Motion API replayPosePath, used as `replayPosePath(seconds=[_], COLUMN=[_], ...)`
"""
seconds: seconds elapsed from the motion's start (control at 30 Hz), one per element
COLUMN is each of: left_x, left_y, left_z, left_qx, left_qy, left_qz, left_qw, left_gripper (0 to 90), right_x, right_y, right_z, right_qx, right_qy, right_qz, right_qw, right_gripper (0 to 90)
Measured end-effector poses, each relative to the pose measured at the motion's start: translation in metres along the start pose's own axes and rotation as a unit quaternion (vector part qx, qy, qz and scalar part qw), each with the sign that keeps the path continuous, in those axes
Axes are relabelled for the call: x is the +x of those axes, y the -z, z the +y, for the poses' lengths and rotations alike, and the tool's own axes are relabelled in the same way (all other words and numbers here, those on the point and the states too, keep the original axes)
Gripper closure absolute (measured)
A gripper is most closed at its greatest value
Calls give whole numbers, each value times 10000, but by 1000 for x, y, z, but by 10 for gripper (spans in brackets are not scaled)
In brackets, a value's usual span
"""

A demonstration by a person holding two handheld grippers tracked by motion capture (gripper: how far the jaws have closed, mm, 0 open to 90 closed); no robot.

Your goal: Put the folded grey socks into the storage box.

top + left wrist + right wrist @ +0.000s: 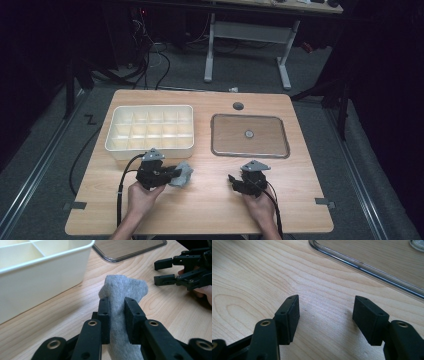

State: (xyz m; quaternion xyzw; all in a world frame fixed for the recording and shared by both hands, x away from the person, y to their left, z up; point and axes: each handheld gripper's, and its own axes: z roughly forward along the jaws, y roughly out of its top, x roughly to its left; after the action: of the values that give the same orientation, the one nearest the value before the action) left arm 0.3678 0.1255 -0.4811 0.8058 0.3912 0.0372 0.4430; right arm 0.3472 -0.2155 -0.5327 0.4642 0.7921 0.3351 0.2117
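A grey sock (120, 297) is pinched between the two black jaws of my left gripper (117, 305), which is shut on it just above the wooden table. In the high view the sock (183, 174) sticks out to the right of my left gripper (172, 175), near the front of the white divided box (150, 145). My right gripper (325, 315) hangs low over bare wood with its jaws wide open and nothing between them. The high view has my right gripper (235, 181) right of centre, and it also appears in the left gripper view (163, 271).
A clear lid (250, 136) with a round knob lies flat on the table right of the box; its rim (367, 272) runs across the right gripper view. A dark round hole (238, 106) sits near the table's far edge. Cables and a desk frame stand beyond.
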Motion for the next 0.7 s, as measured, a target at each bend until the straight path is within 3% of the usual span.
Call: replayPosePath(seconds=[0.4,0.7], left_x=[13,20], left_y=[30,35], left_z=[3,6], left_qx=[-243,-78], left_qy=[204,133], left_qz=[34,48], left_qw=[9995,9999], left_gripper=[764,764], right_x=[0,0], right_y=[0,0], right_z=[0,0], right_qx=[1,2], right_qy=[-5,-8], right_qz=[1,5], right_qw=[10000,10000], right_gripper=[389,388])
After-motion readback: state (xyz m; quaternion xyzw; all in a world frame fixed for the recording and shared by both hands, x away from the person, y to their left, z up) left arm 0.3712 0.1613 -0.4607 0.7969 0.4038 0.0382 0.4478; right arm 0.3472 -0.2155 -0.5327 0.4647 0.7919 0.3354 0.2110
